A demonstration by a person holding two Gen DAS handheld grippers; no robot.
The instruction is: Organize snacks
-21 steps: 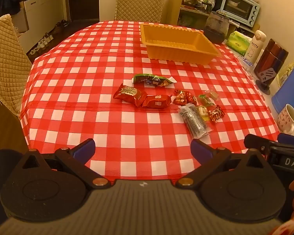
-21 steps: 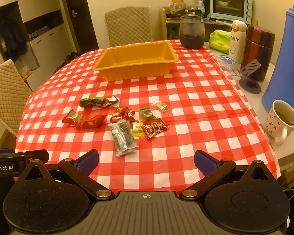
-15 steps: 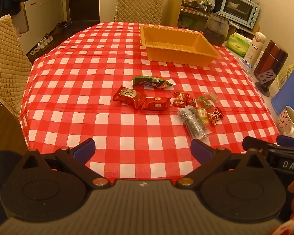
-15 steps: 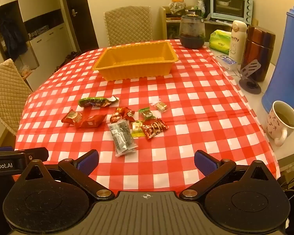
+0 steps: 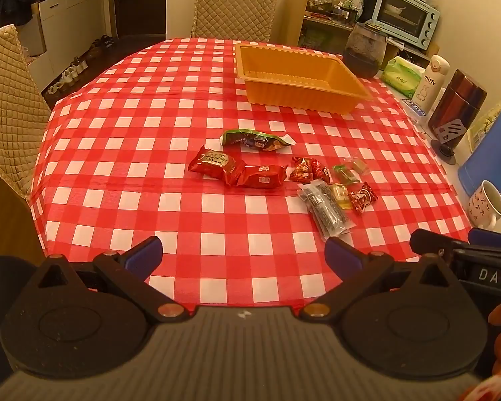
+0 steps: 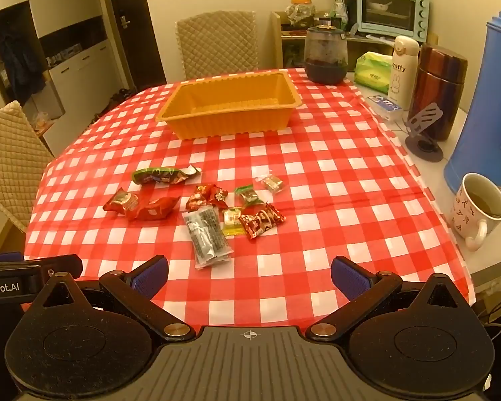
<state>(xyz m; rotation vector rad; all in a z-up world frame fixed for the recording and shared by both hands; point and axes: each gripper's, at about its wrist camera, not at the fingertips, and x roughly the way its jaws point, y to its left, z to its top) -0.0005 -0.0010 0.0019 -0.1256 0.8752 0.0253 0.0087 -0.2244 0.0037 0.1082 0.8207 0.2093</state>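
Not much has changed in the last moment: in the left wrist view the snacks sit a touch higher than a half-sec ago, so we've drifted slightly toward the table; the right view looks about the same. No snack has shifted. So the task hasn't really begun, and we judge we're still in the approach.

Tools: left gripper point(image 5: 242, 255) is spread wide w/ nothing between its jaws; right gripper point(image 6: 248, 274) likewise wide and empty. Both hang over the near edge of the table point(image 6: 334, 173), angled down, well short of the pile.

Snacks lie loose on the cloth, mid-table, between us and the bin point(image 6: 230, 107): green pack point(image 6: 163, 174) farthest back, red packs point(image 6: 138, 204) at the left touching each other, silver pack point(image 6: 207, 232) nearest us, plus small candies point(image 6: 260, 222) at the right, some overlapping.

Containers: the orange bin stands beyond the pile, apart from it, and looks empty; its ribbed floor is bare in both views. Off the cloth at the right, a mug point(image 6: 477, 207) holds a yellowish drink w/ a spoon in it; a dark jar point(image 6: 325, 55) behind the bin has dark contents, what exactly we can't tell.
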